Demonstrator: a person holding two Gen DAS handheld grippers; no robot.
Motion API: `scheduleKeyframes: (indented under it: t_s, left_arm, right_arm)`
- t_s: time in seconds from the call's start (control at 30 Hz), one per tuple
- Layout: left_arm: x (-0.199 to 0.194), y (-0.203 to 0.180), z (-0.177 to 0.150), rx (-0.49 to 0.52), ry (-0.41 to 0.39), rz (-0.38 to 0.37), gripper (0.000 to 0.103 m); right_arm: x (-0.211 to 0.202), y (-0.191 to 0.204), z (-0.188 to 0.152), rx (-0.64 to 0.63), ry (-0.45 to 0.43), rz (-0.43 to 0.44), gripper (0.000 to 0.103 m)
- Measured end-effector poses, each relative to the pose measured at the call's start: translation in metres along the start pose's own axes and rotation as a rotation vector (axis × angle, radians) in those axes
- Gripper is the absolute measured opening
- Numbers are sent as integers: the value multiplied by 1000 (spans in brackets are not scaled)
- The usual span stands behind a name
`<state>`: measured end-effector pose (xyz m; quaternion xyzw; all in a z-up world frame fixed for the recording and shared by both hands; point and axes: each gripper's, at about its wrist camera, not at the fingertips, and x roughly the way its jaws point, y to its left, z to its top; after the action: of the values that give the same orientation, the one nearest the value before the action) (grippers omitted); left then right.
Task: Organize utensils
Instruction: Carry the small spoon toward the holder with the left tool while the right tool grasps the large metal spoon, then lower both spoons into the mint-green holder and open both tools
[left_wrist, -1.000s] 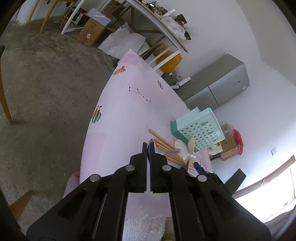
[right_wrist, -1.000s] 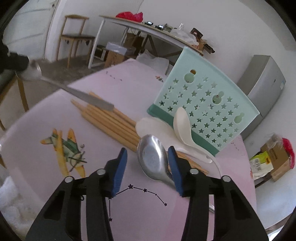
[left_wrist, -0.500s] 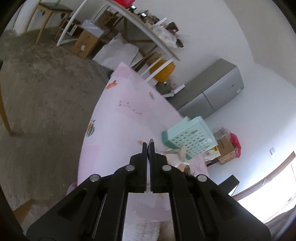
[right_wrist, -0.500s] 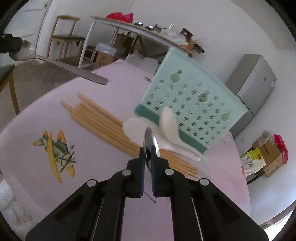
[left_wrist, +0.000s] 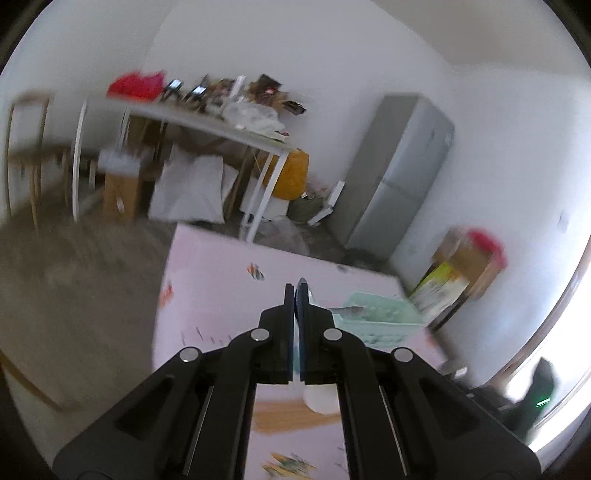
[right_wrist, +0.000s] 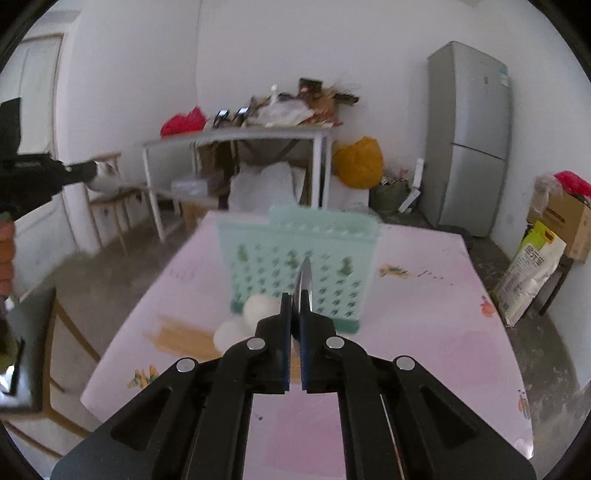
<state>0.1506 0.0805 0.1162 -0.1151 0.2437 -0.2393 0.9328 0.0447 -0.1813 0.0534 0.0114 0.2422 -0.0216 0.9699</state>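
A metal spoon (right_wrist: 306, 280) is clamped edge-on in the right hand-held gripper (right_wrist: 294, 314), bowl pointed forward toward the green basket (right_wrist: 299, 258). A second spoon (right_wrist: 105, 177) is gripped by the clenched left hand-held gripper (left_wrist: 295, 295), long axis sideways across its fingers.

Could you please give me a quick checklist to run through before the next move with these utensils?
1. Right gripper shut on the metal spoon: ok.
2. Left gripper shut on the second spoon: ok.
3. Mint holder upright on the table: ok.
4. Holder's slots free to take a spoon: cannot tell, its top is blurred.
5. All utensils off the table: not ok, white spoons and chopsticks lie beside the holder.
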Motion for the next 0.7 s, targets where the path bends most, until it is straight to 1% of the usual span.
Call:
scheduleKeyframes:
  t_s: [0.1,0.23,0.3,0.37,0.4,0.47,0.6,0.67,0.7]
  left_arm:
    - [18,-22,17,109,24,42,0]
    - [48,-51,32,259,82,103,0]
    - [63,-65,36,342,112,152,0]
    - [77,-78,39,417,134,186,0]
    - [86,-87,39,472,155,207,0]
    - [102,-100,36,540,191,224,0]
    - [126,-116,25,605,253,223,1]
    - [136,-118,22,602,271,208,1]
    - [140,-119,21,584,281,193,2]
  right_arm:
    - [0,-14,2,31,-14,5,4]
    - [6,-28,-2,79,-10,22,4]
    - [8,-35,-5,99,-7,34,4]
    - [9,-39,-6,108,-7,37,4]
    - [10,-42,-6,111,-9,39,4]
    - [10,-48,-7,124,-12,48,4]
    - [9,-56,-6,149,-22,58,4]
    - [8,-61,-7,162,-26,62,4]
    - [8,-63,-6,168,-27,64,4]
